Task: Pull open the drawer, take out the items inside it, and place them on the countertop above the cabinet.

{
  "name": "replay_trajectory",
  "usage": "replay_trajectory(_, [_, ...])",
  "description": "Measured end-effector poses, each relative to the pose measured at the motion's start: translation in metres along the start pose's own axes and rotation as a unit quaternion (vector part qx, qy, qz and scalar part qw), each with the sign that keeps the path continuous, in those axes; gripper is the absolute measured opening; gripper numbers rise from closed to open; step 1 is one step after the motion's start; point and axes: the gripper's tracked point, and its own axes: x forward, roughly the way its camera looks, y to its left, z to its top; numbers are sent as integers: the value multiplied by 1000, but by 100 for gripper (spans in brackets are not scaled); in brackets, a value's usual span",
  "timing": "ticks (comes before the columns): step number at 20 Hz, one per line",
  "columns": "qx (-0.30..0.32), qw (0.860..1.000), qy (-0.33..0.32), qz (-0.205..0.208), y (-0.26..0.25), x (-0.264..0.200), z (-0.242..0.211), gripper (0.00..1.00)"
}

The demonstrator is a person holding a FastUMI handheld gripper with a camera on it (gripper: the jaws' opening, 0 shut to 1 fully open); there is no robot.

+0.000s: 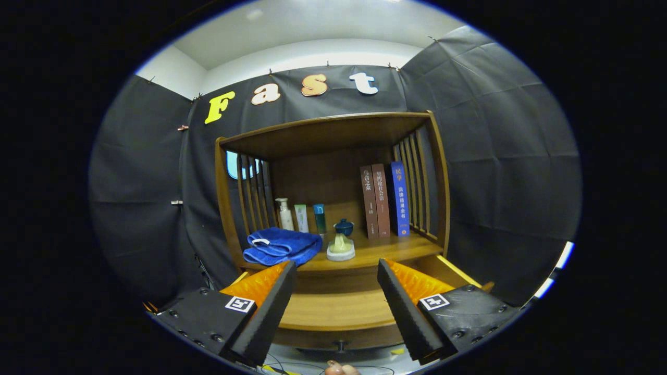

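Observation:
A wooden cabinet with a countertop (388,250) and an upper shelf stands ahead of me. Below the countertop the drawer (338,310) is pulled out toward me, and its bare wooden bottom shows between my fingers. My gripper (337,271) is open, its fingers spread wide over the drawer with nothing between them. On the countertop lie a folded blue towel (281,246) at the left and a pale soap on a white dish (341,248) in the middle. A small dark blue lidded pot (344,227) sits just behind the dish.
At the back of the countertop stand a white pump bottle (284,213), a pale tube (301,217) and a teal bottle (319,219). Three books (384,200) stand upright at the right, against the slatted side. A fingertip (338,370) shows below the drawer front.

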Motion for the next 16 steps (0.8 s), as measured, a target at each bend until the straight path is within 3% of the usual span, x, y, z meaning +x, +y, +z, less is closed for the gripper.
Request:
replay_trajectory(8, [-10,998,57,-9,-9,-22,-88,99])
replay_trajectory(16, [-15,993,116,-8,-15,3,-167,100])
